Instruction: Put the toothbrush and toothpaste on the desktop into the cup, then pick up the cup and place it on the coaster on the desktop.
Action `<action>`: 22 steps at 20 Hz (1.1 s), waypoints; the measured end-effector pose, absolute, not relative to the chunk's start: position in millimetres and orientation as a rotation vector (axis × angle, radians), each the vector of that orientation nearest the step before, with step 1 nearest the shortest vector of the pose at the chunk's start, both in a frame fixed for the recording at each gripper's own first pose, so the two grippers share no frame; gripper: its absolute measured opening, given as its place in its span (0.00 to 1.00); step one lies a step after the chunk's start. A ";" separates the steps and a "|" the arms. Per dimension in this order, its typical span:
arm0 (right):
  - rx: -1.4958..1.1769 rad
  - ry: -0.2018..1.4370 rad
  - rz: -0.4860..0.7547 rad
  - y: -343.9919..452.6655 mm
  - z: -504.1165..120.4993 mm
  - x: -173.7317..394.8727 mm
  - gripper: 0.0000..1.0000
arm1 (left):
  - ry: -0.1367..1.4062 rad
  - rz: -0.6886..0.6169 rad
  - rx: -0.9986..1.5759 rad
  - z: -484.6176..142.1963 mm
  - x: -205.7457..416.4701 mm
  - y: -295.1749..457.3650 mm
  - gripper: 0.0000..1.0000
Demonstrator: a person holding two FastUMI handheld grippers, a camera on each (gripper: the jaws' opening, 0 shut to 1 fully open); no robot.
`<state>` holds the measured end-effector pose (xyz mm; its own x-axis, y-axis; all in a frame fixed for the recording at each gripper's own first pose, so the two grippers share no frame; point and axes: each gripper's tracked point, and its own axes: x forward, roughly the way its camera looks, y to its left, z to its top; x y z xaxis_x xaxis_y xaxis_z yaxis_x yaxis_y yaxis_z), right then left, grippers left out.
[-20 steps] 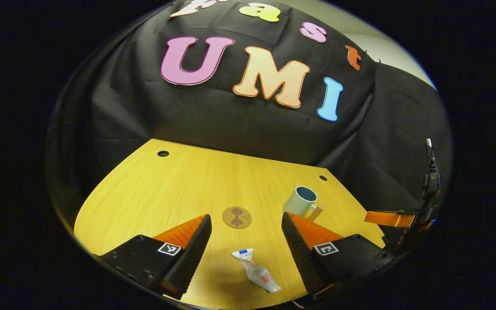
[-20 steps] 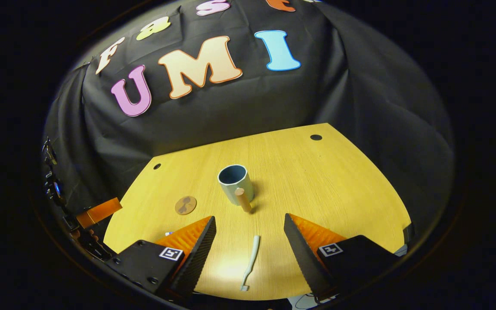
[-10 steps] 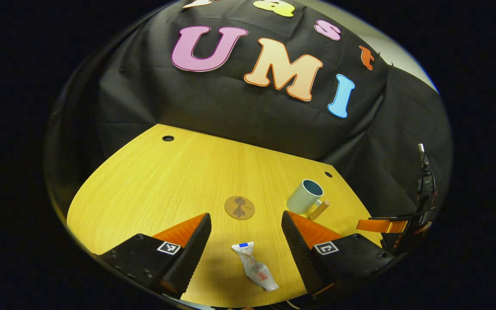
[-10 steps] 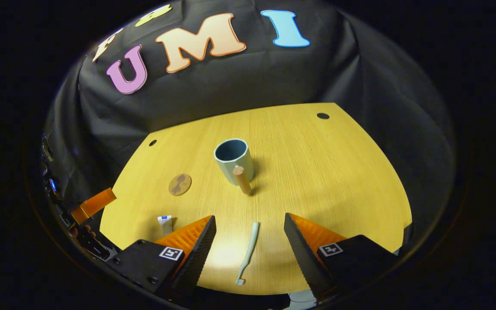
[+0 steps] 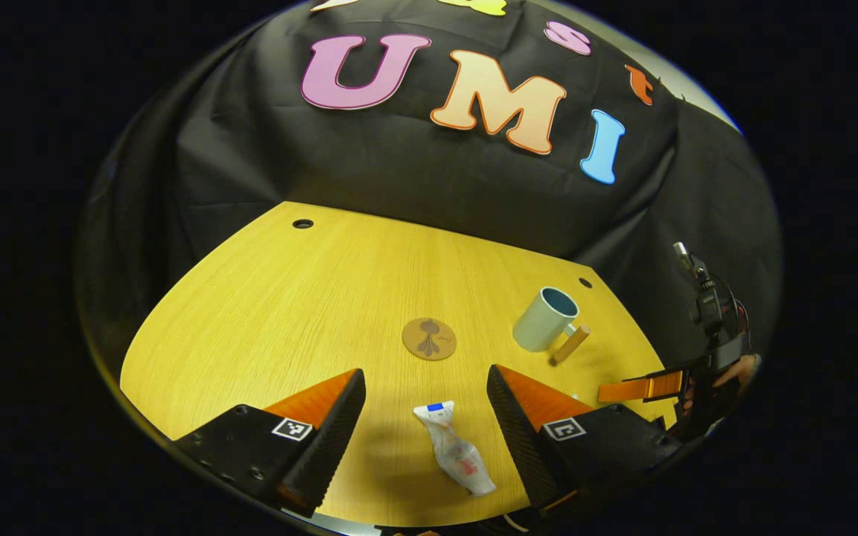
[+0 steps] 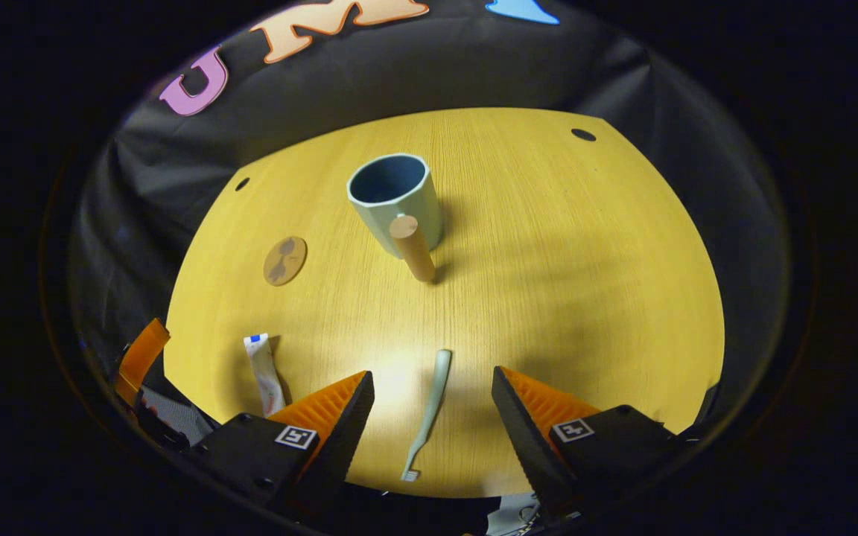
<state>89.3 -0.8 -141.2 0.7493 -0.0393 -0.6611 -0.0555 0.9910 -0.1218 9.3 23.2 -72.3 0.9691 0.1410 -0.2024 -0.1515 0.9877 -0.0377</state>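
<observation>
Two claws, both spread wide, pinching nothing. Left claw [image 5: 424, 424] hangs over the toothpaste [image 5: 453, 459], which lies flat on the desk [image 5: 265, 313] between its fingers. Right claw [image 6: 433, 417] frames the toothbrush [image 6: 427, 409], bristle end nearest. Farther off: coaster [image 5: 429, 339], bare. Beyond it the cup [image 6: 393, 197] stands upright, interior empty, handle toward the right claw.

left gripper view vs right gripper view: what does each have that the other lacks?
Left gripper view: a hand at the far right edge. Right gripper view: the toothbrush, lying flat between the right tool's open fingers. Shared: the upright cup, the coaster, the toothpaste and the desktop.
</observation>
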 end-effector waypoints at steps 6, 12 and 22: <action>-0.225 0.842 -0.015 -7.1 -170.6 108.4 0.98 | 0.232 0.201 -0.040 -87.2 5.0 30.8 0.96; -0.286 0.925 -0.048 -17.2 -194.0 112.5 0.98 | 0.257 0.250 -0.042 -99.0 0.0 40.6 0.95; -0.316 0.962 -0.075 -20.6 -195.8 114.5 0.44 | 0.306 0.254 -0.057 -114.0 5.6 32.7 0.96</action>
